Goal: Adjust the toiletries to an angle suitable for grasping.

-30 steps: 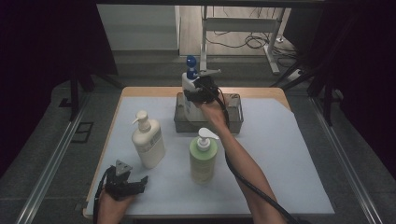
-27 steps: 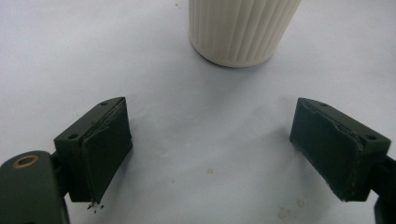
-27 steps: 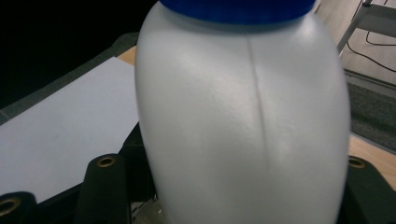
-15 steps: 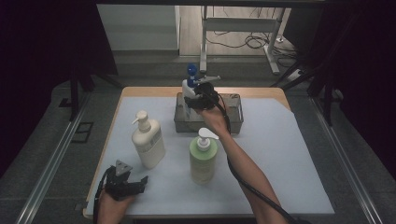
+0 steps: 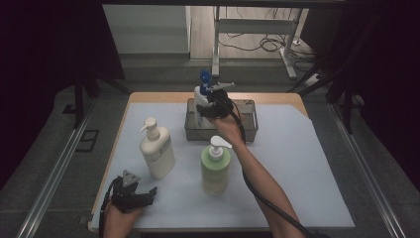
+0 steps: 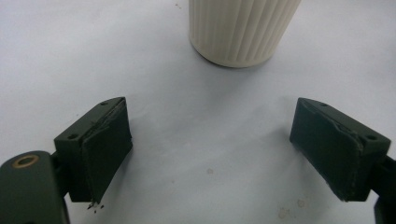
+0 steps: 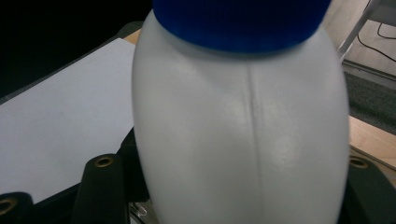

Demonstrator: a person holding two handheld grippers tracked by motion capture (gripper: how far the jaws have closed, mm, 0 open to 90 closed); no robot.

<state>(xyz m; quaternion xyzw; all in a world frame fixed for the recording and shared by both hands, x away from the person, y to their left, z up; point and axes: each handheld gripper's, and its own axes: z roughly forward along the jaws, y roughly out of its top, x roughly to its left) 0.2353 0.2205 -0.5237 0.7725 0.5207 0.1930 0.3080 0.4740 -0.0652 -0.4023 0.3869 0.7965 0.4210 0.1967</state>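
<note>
White bottle with a blue cap [image 5: 202,94] sits between the jaws of the right tool [image 5: 210,106], which pinches it by the body over the grey metal tray [image 5: 247,130] at the far middle of the desk [image 5: 307,168]. In the right gripper view the bottle [image 7: 243,126] bulges up close between the two black jaws, its seam running down the middle and its blue cap cut off by the top edge. Whether the base of the bottle rests on the tray floor or hangs just above it cannot be told from the high view, since the hand and the tool cover the lower part; the pads themselves are hidden behind the bottle's sides in the right gripper view.

The left tool [image 5: 132,194] rests at the near left corner of the desk, well apart from the bottle, with its jaws spread wide and nothing between them. In the left gripper view the left tool [image 6: 212,154] looks over bare light desk surface toward the ribbed bottom of the cream pump bottle [image 6: 240,28], whose upper part is cut off by the frame. From above, that cream pump bottle [image 5: 156,148] stands upright just beyond the left tool, and a green pump bottle [image 5: 215,166] stands upright near the middle of the desk, beside the person's right forearm [image 5: 262,183] and between the tray and the near edge.
</note>
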